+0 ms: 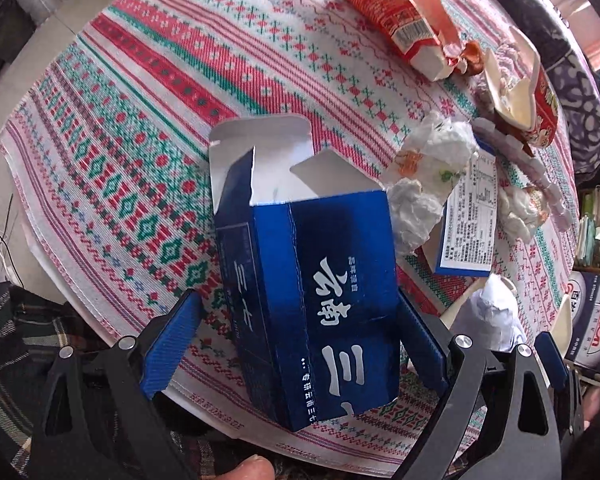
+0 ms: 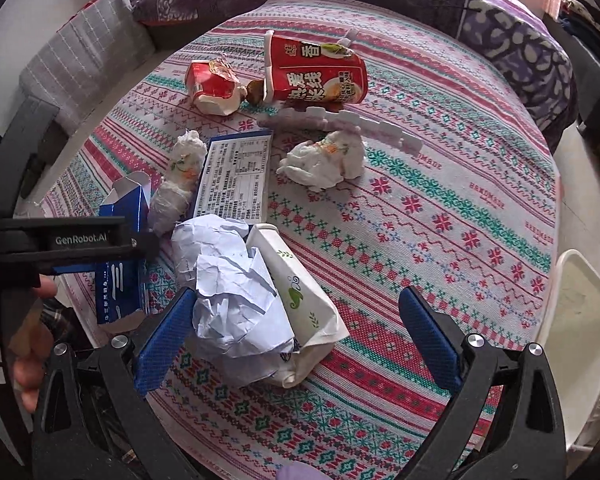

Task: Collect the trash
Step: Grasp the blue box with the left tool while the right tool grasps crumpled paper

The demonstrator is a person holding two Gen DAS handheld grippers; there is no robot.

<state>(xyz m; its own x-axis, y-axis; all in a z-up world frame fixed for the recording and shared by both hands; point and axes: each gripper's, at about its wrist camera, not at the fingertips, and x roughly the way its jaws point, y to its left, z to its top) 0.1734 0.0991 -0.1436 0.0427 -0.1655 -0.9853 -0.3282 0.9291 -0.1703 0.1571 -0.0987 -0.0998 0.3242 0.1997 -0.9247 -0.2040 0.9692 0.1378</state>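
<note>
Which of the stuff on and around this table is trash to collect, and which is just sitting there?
Trash to collect:
blue carton
crumpled paper
red noodle cup
torn red cup
wadded tissue
flat label box

Just sitting there:
patterned tablecloth
white chair
purple bedding

box (image 1: 312, 264) navy | tablecloth (image 1: 180, 92) red-green-white knit pattern | cup (image 2: 316, 74) probably red
</note>
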